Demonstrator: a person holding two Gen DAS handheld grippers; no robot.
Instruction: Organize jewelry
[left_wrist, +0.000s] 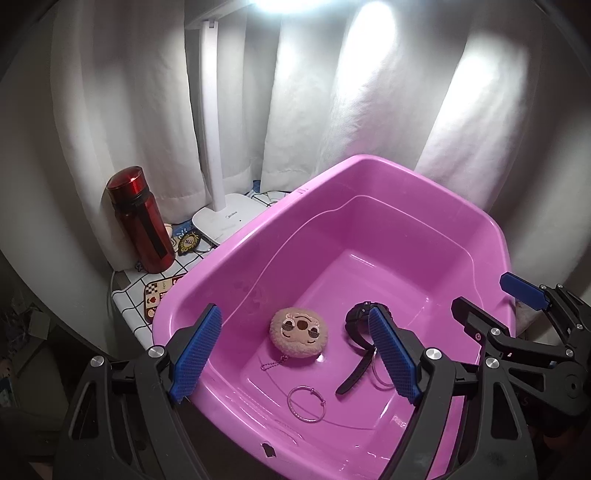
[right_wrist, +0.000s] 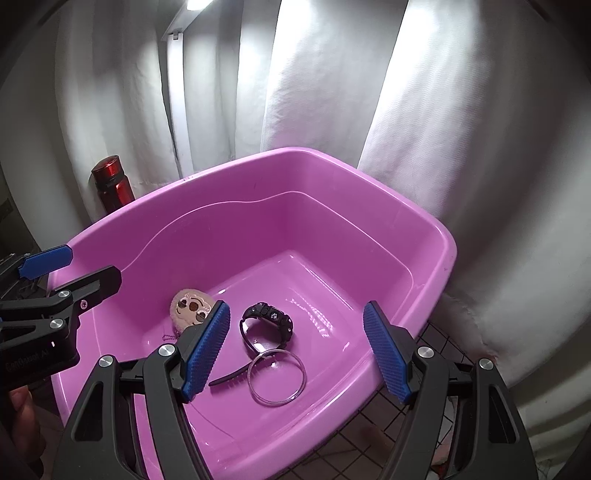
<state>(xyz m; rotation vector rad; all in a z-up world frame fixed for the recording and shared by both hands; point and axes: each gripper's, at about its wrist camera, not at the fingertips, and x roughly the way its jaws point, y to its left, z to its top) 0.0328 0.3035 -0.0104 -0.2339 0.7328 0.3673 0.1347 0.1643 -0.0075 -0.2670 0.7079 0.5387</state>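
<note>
Left tongs (left_wrist: 295, 356) spread wide above the near rim of the pink tub (left_wrist: 369, 166), pinching nothing. Right tongs (right_wrist: 295, 350) likewise spread over the tub, empty. On the tub floor: plush face keychain (left_wrist: 299, 333) toward the left, black watch (right_wrist: 266, 321) at the middle with strap trailing toward the near wall. Large clear bangle (right_wrist: 276, 377) just nearer than the watch, overlapping its strap. Thin ring bracelet (left_wrist: 306, 403) near the tub's front wall. Behind the tub's left corner, on the checked desk (left_wrist: 129, 295): red bottle (left_wrist: 142, 219) and white lamp base (left_wrist: 229, 218).
</note>
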